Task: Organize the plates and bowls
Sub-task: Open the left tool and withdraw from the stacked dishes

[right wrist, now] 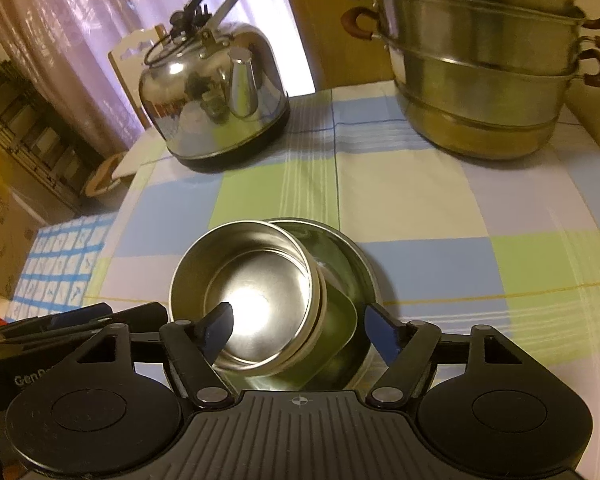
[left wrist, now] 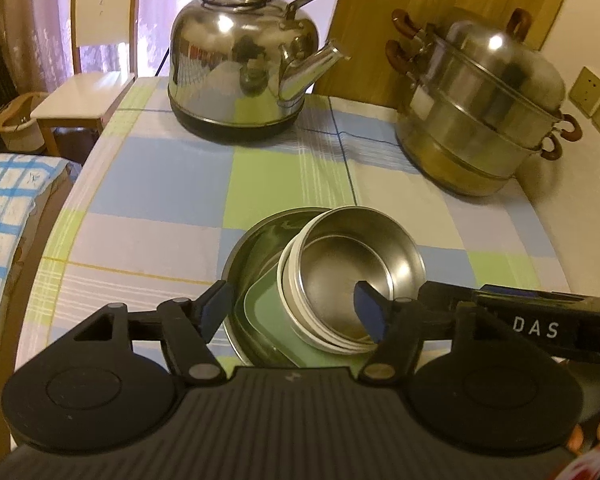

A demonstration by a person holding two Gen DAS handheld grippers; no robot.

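The left gripper (left wrist: pixel 292 312) stands wide open with nothing pressed between its blue pads, and the right gripper (right wrist: pixel 300 330) is likewise spread and holds nothing. No earlier view is given, so nothing is said of their motion.

The stack is shiny steel: a round bowl (left wrist: pixel 352 276) with a pale rim band, tilted, nested on a pale green square dish (left wrist: pixel 268 320), all inside a wide shallow plate (left wrist: pixel 252 248).

In the left wrist view the stack lies between the fingers, the bowl toward 3 o'clock, its rim just beside the right-hand pad. In the right wrist view the bowl (right wrist: pixel 244 292) leans toward 9 o'clock, the plate (right wrist: pixel 348 248) showing toward 1 o'clock.

On the checked cloth (left wrist: pixel 160 184), the kettle (left wrist: pixel 240 68) sits at 11 o'clock of the stack and the tiered steamer (left wrist: pixel 484 108) at 1 o'clock, well apart.
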